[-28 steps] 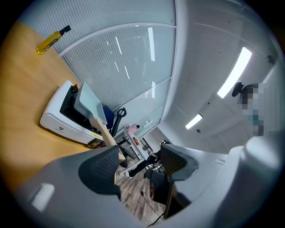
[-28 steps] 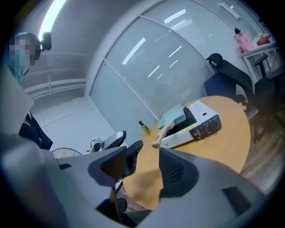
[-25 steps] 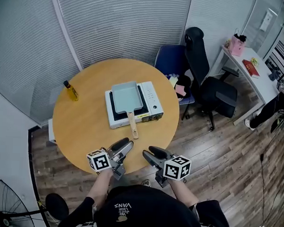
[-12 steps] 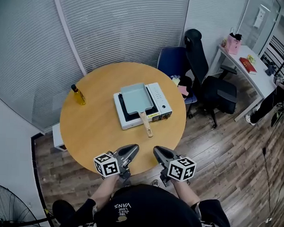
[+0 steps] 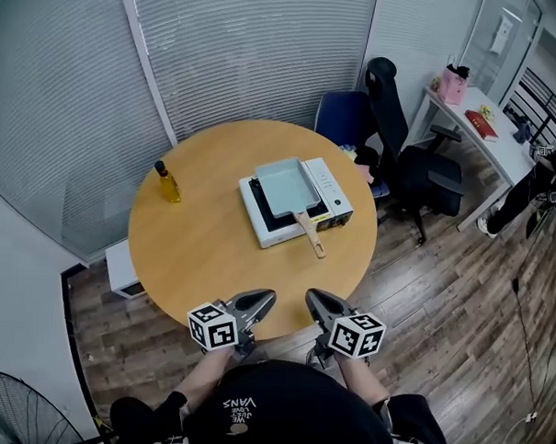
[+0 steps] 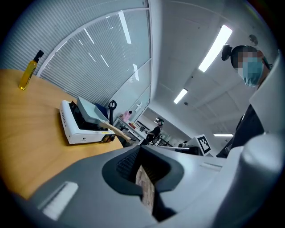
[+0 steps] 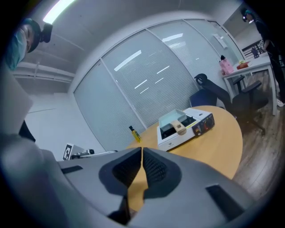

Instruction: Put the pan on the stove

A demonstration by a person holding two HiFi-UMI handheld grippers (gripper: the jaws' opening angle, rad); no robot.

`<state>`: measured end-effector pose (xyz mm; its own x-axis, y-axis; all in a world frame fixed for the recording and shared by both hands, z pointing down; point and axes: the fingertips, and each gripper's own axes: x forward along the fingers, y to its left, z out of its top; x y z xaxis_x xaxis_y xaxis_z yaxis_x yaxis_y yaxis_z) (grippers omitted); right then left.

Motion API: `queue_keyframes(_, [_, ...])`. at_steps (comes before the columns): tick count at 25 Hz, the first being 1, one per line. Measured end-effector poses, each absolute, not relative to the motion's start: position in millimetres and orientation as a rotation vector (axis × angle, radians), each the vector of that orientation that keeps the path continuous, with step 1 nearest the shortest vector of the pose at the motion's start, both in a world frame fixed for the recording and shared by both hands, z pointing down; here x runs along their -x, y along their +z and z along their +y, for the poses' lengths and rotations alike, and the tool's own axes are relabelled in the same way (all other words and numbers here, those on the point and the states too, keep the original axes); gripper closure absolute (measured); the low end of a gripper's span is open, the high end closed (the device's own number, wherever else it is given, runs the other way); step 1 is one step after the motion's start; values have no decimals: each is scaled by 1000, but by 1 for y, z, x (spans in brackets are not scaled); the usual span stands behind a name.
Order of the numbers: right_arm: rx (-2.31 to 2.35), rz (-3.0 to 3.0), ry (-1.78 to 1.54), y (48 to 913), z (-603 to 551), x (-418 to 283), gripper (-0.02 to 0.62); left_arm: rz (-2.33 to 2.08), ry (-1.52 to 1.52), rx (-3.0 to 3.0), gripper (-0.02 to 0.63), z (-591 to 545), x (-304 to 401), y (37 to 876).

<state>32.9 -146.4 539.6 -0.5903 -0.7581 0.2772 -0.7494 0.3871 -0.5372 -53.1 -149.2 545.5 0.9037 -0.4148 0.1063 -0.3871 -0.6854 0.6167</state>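
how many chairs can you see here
2: a blue chair behind the round table's far side, and a black office chair right of it, beside the white desk. Others may be out of frame.

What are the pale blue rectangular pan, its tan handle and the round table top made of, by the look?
Pale blue rectangular pan: probably coated metal; flat matte colour, thin upright rim. Its tan handle: looks like bare wood, pale and unpainted. Round table top: wood or wood-look laminate; even honey tone, grain too fine to tell.
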Motion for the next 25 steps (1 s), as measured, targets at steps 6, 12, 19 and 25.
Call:
queue_keyframes(6, [1480,2548,-999,541,-131,-12,575,-482,-39,-2397,596,-134,72,550])
queue_keyframes(12, [1541,2472,-1039,556,-113,-2,577,-451,9,-2408,596,-127,85,558])
queue_keyframes(19, [1610,2428,-1054,568,-94,-6,578,-444,53,-2416,596,-122,83,566])
queue_keyframes(25, [1656,2416,-1090,579,-78,-12,581,-388,128,-2457,597,-104,65,576])
